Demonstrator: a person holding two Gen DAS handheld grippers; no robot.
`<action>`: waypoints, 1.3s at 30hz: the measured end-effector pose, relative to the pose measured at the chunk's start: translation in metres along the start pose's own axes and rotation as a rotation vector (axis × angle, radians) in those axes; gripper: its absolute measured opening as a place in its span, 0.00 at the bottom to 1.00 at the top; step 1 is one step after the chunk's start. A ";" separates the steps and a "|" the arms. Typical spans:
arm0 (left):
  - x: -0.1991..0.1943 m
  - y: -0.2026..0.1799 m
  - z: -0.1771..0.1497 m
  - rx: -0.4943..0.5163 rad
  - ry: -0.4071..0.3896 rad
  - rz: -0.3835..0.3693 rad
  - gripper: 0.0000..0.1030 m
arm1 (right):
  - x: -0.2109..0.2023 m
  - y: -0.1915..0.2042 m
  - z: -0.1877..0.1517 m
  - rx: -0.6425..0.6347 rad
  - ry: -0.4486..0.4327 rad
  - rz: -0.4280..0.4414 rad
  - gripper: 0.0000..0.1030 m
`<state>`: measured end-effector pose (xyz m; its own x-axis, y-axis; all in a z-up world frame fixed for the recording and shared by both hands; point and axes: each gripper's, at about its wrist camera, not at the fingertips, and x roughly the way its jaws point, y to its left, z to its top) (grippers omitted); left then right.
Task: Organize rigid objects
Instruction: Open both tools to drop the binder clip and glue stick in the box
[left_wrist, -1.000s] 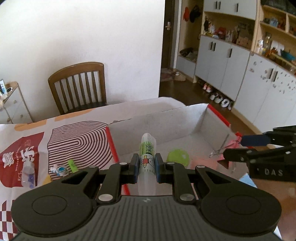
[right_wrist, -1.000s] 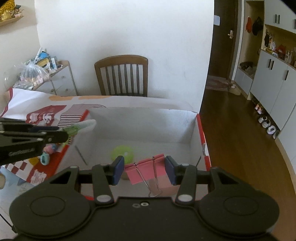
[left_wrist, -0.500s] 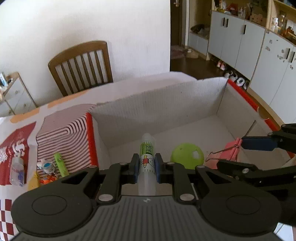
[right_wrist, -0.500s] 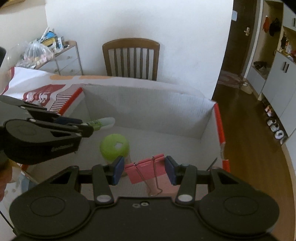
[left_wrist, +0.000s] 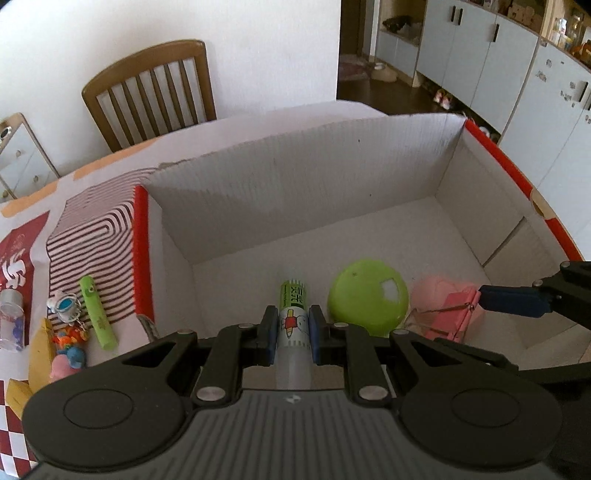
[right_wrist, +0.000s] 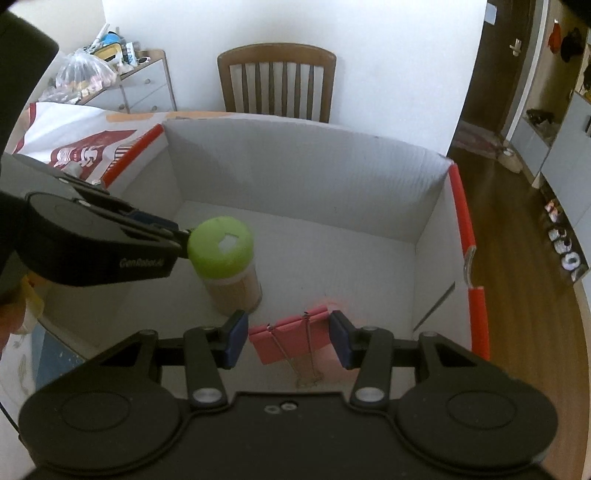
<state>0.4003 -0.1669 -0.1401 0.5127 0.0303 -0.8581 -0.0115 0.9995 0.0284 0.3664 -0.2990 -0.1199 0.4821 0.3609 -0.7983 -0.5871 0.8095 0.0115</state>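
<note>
My left gripper (left_wrist: 291, 332) is shut on a white glue tube (left_wrist: 291, 317) with a green label, its tip pointing down into the white cardboard box (left_wrist: 295, 184). My right gripper (right_wrist: 288, 339) is shut on a pink binder clip (right_wrist: 291, 338), held low over the box floor near its right side. A jar with a green lid (right_wrist: 221, 251) stands inside the box between the two grippers. In the left wrist view the clip (left_wrist: 450, 312) shows just right of the jar (left_wrist: 369, 295), with a blue right finger (left_wrist: 513, 301) against it.
The box has red-edged side walls (right_wrist: 461, 206). On the patterned tablecloth to its left lie a green highlighter (left_wrist: 98, 314), an astronaut keychain (left_wrist: 66, 304), a small clear bottle (left_wrist: 11, 317) and other small toys. A wooden chair (left_wrist: 147, 92) stands behind the table.
Both grippers have sunk toward the box and tipped further down. The tube and the clip stay gripped and now hang inside the box beside the jar.
</note>
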 end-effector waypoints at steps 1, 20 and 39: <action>0.002 0.000 0.001 -0.003 0.006 0.000 0.16 | 0.000 -0.001 0.000 0.003 0.002 0.003 0.46; 0.016 0.003 -0.003 -0.037 0.113 -0.010 0.17 | -0.009 -0.017 0.006 0.113 0.027 0.049 0.66; -0.042 -0.005 -0.011 -0.042 -0.005 -0.064 0.17 | -0.043 -0.005 0.003 0.117 -0.027 0.049 0.72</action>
<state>0.3699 -0.1732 -0.1097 0.5174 -0.0340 -0.8551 -0.0145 0.9987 -0.0484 0.3506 -0.3172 -0.0839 0.4730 0.4122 -0.7787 -0.5312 0.8385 0.1212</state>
